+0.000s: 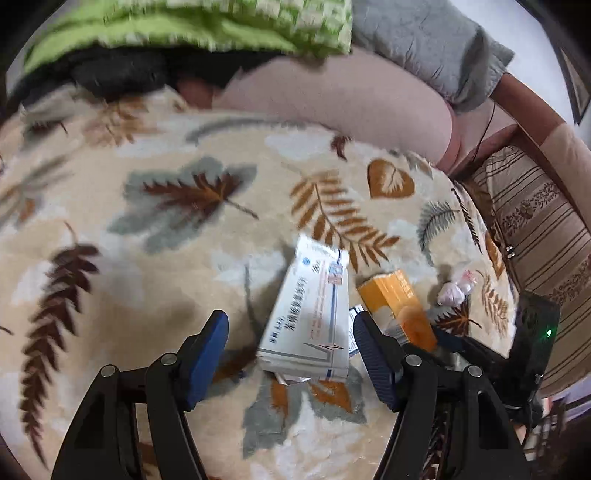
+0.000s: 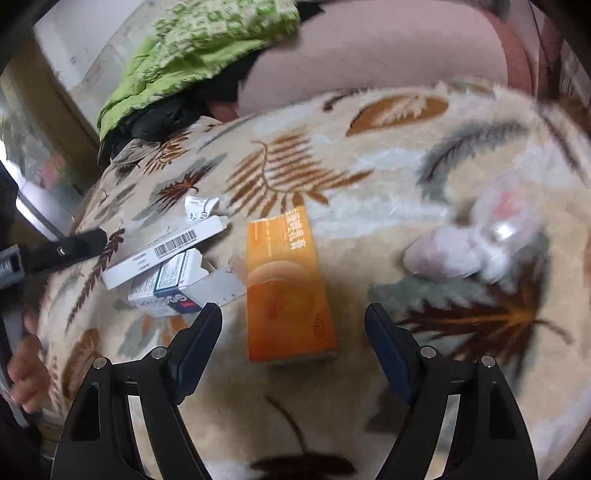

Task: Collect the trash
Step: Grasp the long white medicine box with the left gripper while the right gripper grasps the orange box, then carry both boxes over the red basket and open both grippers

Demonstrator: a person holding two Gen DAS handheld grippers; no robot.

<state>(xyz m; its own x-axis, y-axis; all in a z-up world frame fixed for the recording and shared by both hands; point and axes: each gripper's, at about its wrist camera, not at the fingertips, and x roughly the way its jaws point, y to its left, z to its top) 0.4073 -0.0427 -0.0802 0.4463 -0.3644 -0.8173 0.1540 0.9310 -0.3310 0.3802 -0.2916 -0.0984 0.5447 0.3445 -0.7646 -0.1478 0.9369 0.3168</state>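
Note:
A white medicine box (image 1: 308, 314) lies on the leaf-patterned blanket (image 1: 147, 206) between the fingers of my open left gripper (image 1: 290, 325), which touches nothing. An orange box (image 1: 397, 306) lies just right of it, and a crumpled plastic wrapper (image 1: 456, 290) lies further right. In the right wrist view the orange box (image 2: 286, 284) lies between and ahead of my open right gripper (image 2: 293, 317). White boxes (image 2: 166, 258), one with a barcode, lie to its left; the plastic wrapper (image 2: 472, 243) lies to its right.
Green cloth (image 1: 192, 22), dark clothing (image 1: 122, 74) and a pink cushion (image 1: 332, 99) lie at the far side of the blanket. A striped cushion (image 1: 535, 229) stands at the right. The other gripper's black body (image 1: 517, 343) shows at right, and likewise at left in the right wrist view (image 2: 70, 247).

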